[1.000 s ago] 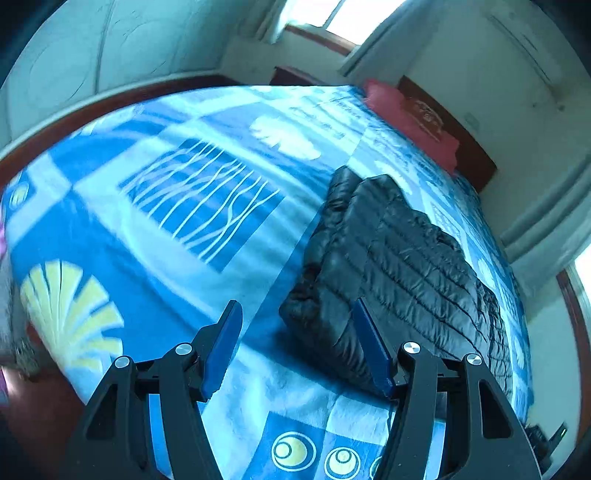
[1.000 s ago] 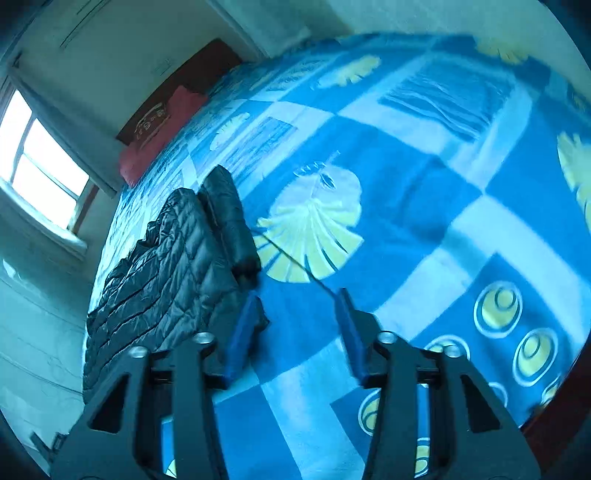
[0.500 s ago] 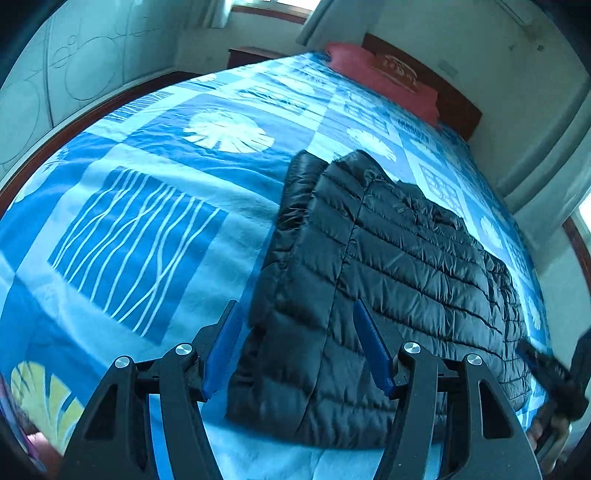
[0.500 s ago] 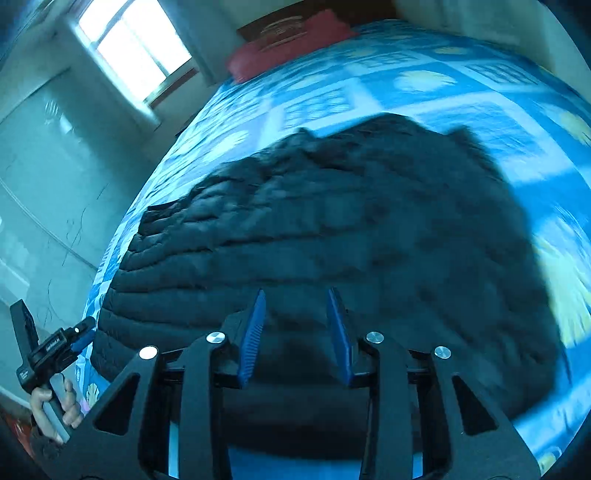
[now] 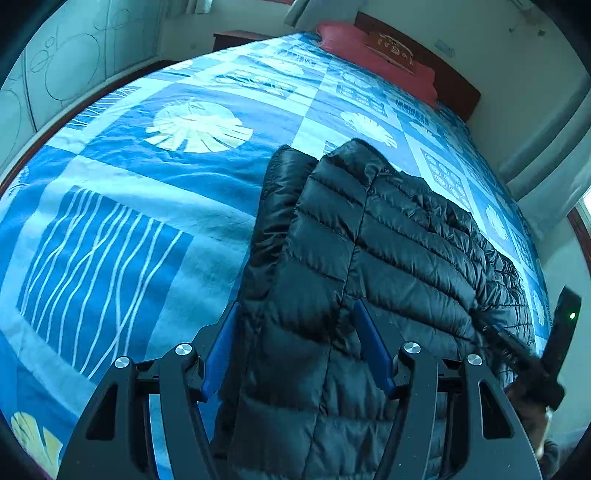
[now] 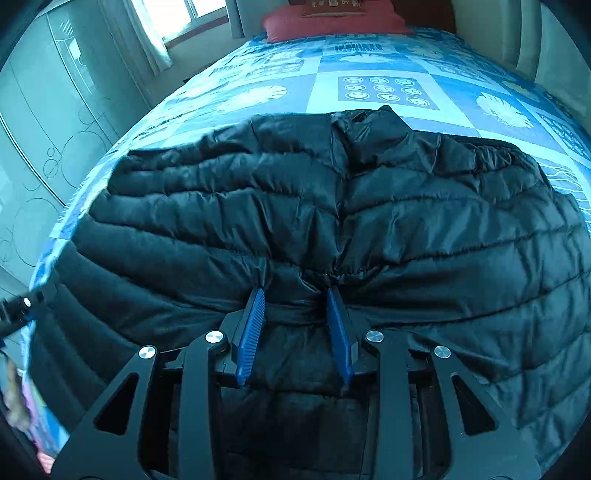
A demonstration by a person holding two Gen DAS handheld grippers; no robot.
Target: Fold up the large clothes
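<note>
A black quilted puffer jacket (image 5: 388,258) lies spread on the blue patterned bedspread (image 5: 147,206). In the left wrist view my left gripper (image 5: 295,317) is open, its blue fingers straddling the jacket's near end, one over the sleeve side. In the right wrist view the jacket (image 6: 369,206) fills the frame, collar toward the far side. My right gripper (image 6: 295,299) is open with its blue fingers against a bunched fold at the jacket's near hem. The right gripper also shows at the right edge of the left wrist view (image 5: 524,358).
A red pillow (image 6: 332,18) and a dark wooden headboard (image 5: 454,85) are at the far end of the bed. A wardrobe with circle patterns (image 6: 44,122) stands to the left. A window (image 6: 177,18) is behind it. The bedspread (image 6: 380,88) extends beyond the jacket.
Both grippers have swung over the bed and moved in onto the jacket's near edge. The right gripper's fingers now press into a bunched fold; the left now straddles the jacket's end.
</note>
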